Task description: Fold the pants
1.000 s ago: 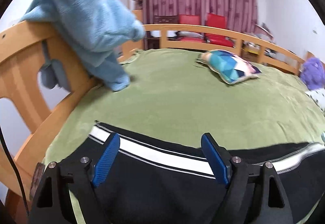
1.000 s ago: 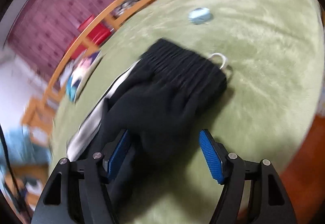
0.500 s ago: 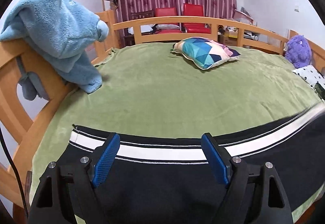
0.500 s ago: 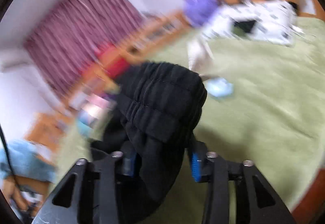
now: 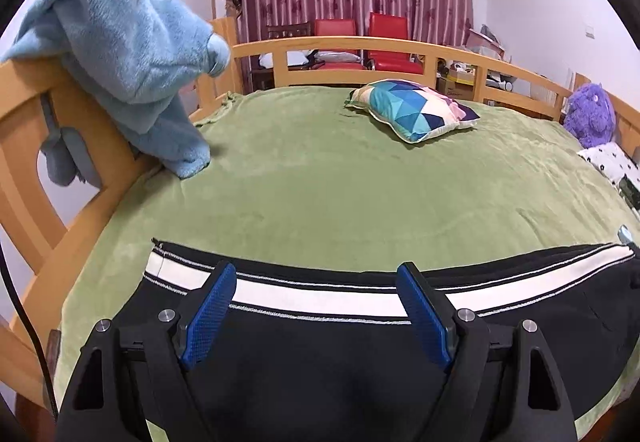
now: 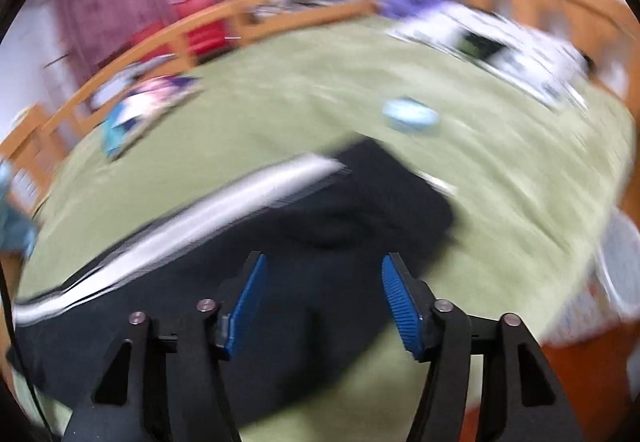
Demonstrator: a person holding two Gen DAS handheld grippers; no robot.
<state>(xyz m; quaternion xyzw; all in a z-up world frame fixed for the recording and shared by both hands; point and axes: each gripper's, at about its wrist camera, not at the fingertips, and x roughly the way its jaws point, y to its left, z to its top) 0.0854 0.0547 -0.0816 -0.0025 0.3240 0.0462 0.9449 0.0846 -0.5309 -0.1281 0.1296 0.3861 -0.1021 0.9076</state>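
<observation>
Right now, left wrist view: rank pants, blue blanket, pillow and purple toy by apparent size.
1. pants, though closest to the camera, so inflated.
2. blue blanket, draped over the bed rail.
3. pillow.
4. purple toy, farthest off at the edge, so its true size is uncertain.

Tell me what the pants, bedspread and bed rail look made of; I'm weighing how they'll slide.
Pants: matte black knit, probably jersey, with a white woven-looking side stripe. Bedspread: green fleece or plush, judging by its short nap and soft sheen, so likely grippy. Bed rail: light wood with a smooth varnished finish.
</observation>
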